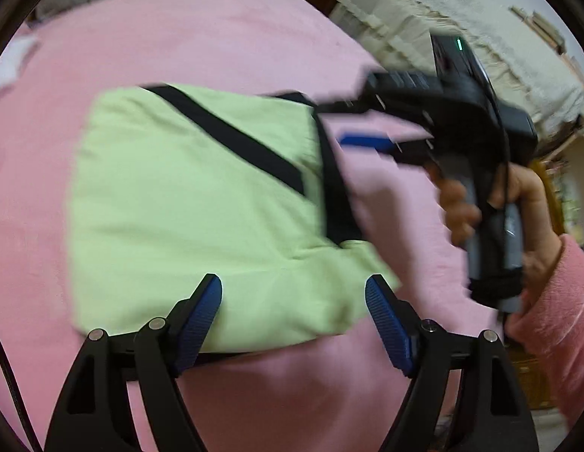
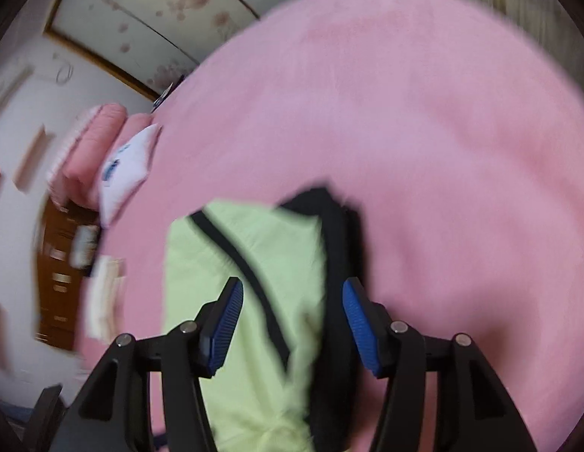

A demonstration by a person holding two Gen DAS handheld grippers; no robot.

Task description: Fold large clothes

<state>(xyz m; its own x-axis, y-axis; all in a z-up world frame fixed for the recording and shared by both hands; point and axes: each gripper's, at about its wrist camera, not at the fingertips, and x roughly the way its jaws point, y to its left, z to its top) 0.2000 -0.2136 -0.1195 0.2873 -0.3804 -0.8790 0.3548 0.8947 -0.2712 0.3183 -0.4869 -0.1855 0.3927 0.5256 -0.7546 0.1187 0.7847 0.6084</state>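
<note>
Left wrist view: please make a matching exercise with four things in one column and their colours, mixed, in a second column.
Things:
1. folded garment
2. bed cover
3. diagonal stripe
4. pads of the left tongs

Colours:
A. blue
B. pink
C. light green
D. black

Pairs: 1-C, 2-B, 3-D, 4-A

We see a bedroom in a home. A pink fleece blanket [image 2: 424, 113] covers a bed. At its left edge lie a pink pillow [image 2: 92, 143] and a white one [image 2: 126, 169]. Behind the bed are panels with a flower pattern [image 2: 171, 3] in wooden frames, and a brown wooden drawer cabinet [image 2: 58, 275] stands beside it.
</note>
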